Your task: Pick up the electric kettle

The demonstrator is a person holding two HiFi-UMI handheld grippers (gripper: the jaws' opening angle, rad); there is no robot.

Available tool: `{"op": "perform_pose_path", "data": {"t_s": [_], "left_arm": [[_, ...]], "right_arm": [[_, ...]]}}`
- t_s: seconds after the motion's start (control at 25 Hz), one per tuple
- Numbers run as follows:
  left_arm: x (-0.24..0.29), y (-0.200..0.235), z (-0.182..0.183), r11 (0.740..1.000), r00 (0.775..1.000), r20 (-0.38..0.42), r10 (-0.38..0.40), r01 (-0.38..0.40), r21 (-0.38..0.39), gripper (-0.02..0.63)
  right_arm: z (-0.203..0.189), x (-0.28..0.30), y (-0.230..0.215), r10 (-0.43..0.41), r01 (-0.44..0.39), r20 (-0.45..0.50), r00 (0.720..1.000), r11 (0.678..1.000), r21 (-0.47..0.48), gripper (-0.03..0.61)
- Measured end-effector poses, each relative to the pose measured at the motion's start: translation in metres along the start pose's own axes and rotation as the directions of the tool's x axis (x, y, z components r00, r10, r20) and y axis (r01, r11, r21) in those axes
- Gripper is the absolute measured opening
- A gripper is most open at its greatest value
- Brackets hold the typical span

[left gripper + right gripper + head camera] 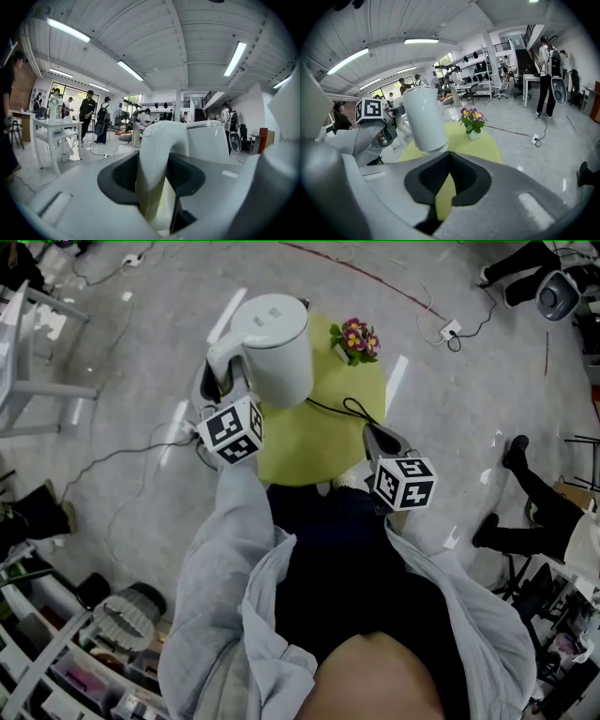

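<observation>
Take the round worktop (309, 442) as your mark. The kettle (279, 348) hangs tilted over its far left edge. Your left claw (217, 385) grips the kettle's handle (228, 351) on the side turned away from the worktop's middle, out over the floor. The flower pot (356, 340) stands on the worktop's far edge, just right of the kettle and apart from it. A cable (342, 411) lies across the worktop from beside the kettle towards the right rim. Your right claw (380, 439) sits over the near right rim, just beside that cable's end. A power strip (451, 331) lies on the floor beyond the worktop to the right.
</observation>
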State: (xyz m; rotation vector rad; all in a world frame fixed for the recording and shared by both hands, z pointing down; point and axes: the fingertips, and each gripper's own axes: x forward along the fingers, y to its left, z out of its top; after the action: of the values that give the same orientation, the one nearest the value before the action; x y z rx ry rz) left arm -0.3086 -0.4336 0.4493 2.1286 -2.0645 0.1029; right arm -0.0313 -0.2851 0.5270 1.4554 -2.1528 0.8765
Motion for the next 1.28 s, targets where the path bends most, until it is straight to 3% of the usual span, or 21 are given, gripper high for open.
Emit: {"op": "perform_pose_path", "data": {"t_s": [0.24,0.52,0.92,1.28], "left_arm": [[-0.006,-0.011,0.025,1.0,0.998,0.051,-0.022,0.021,0.018,0.167],[-0.026,-0.008,0.051,1.0,0.995,0.095,0.019,-0.017,-0.012,0.168],[-0.073,0.003,0.064,0.989,0.983,0.108,0.148,-0.148,-0.014,0.168],[-0.143,0.021,0.049,0.953,0.949,0.092,0.301,-0.297,-0.05,0.169]], "right_arm": [[0.009,0.001,-0.003,0.012,-0.012,0.014,1.0,1.0,-0.003,0.002],[0.017,0.002,-0.001,0.067,-0.066,0.038,0.997,0.998,-0.022,0.002],[0.036,0.002,-0.004,0.164,-0.159,0.063,0.984,0.984,-0.074,0.002],[0.04,-0.002,0.0,0.261,-0.252,0.037,0.965,0.954,-0.159,0.002]]}}
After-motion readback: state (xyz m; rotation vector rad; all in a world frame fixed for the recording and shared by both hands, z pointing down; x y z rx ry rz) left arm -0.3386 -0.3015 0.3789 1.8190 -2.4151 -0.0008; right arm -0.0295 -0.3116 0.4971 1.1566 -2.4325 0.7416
